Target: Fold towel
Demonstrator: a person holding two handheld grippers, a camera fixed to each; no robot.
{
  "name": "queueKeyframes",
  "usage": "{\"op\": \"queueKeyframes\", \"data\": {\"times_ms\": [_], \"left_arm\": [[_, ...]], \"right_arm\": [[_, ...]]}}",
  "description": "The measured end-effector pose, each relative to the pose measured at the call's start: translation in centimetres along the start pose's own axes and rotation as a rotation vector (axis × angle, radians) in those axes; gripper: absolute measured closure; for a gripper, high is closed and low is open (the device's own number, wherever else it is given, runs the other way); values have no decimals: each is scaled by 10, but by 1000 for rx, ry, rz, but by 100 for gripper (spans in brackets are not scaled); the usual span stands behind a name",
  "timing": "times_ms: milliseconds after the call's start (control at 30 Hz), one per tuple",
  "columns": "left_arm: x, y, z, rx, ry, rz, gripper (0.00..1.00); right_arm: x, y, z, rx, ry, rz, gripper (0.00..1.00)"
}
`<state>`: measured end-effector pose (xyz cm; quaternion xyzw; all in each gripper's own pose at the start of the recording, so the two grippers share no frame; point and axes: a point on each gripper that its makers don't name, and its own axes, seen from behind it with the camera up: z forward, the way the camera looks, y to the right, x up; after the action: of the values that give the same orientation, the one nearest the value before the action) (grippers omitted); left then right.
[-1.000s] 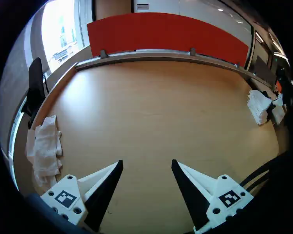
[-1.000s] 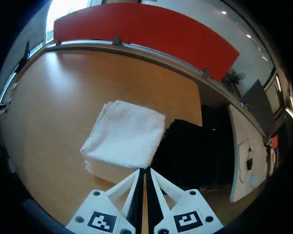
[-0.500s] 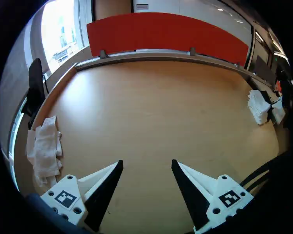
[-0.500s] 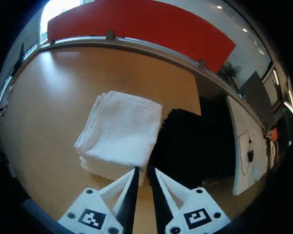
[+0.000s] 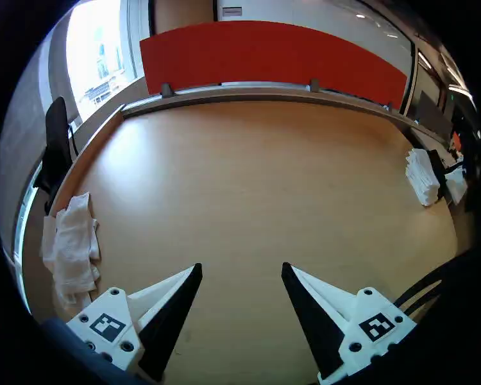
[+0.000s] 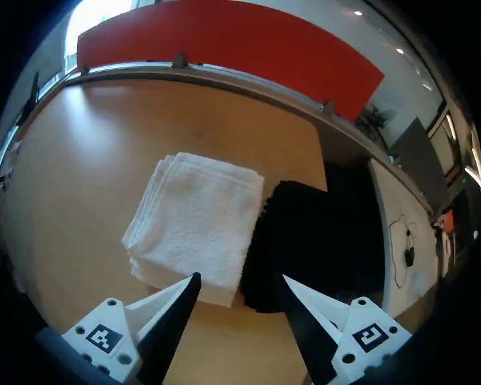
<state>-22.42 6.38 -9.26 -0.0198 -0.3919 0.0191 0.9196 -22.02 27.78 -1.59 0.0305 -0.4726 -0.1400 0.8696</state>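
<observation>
"Where are the towels?"
"A folded towel stack lies at the surface's right edge, just ahead of the right gripper. A crumpled towel sits at the left edge."
"The fingers?"
"Spread wide on the right gripper and the left gripper, holding nothing."

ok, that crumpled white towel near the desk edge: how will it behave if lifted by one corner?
Probably floppy: the crumpled towel lies in soft bunched folds, so a pinched corner likely leaves the rest dangling. It looks light; a push on the desk may just bunch it further.
</observation>
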Motion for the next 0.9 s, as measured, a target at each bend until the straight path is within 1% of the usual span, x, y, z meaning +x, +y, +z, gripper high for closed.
{"op": "queueKeyframes", "data": {"times_ms": [267, 467, 567, 767, 900], "left_arm": [[0, -1, -1, 0, 2, -4, 8], [2, -2, -1, 1, 5, -4, 8], [3, -3, -2, 2, 8, -6, 8], [5, -3, -2, 2, 13, -3, 8], [7, -3, -2, 3, 17, -1, 8]], "right_arm": [[1, -1, 0, 1, 2, 1, 12], [2, -4, -1, 7, 11, 21, 12], [4, -7, -1, 14, 19, 55, 12], [8, -8, -1, 19, 41, 163, 12], [9, -9, -2, 23, 56, 221, 12]]}}
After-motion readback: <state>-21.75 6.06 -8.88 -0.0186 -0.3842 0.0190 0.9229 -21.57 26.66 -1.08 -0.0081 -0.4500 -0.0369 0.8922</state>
